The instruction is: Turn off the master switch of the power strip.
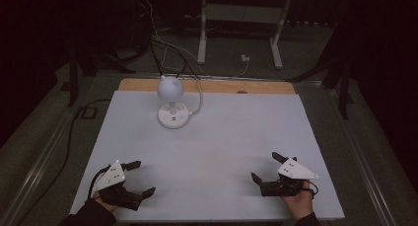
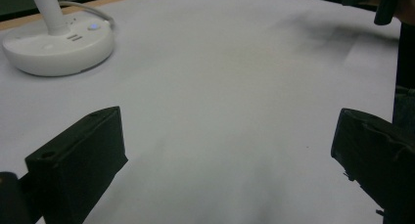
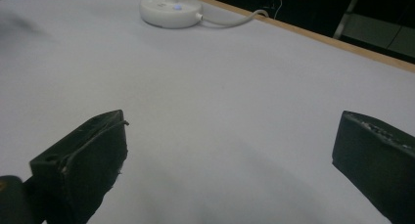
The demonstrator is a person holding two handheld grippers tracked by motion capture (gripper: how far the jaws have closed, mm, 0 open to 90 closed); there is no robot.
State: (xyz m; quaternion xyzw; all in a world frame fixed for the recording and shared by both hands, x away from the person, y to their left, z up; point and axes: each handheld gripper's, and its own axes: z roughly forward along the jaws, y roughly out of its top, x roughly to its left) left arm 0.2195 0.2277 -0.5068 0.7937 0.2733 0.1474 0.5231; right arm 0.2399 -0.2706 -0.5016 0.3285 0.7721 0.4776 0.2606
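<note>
A small white desk lamp (image 1: 171,100) with a round head and a round base stands at the back of the white table (image 1: 217,137). Its base (image 2: 57,44) appears far left in the left gripper view and far off (image 3: 169,10) in the right gripper view. My left gripper (image 1: 139,177) rests near the front left corner, jaws wide open with nothing between them. My right gripper (image 1: 266,168) sits near the front right, also open and empty. Both grippers (image 2: 230,150) (image 3: 230,155) point across bare table surface.
The lamp's white cable (image 1: 199,100) runs off the back edge, past a wooden strip (image 1: 207,85). Beyond the table, a white stand (image 1: 241,23) and loose cables lie on the dark floor. Metal rails flank the table on both sides.
</note>
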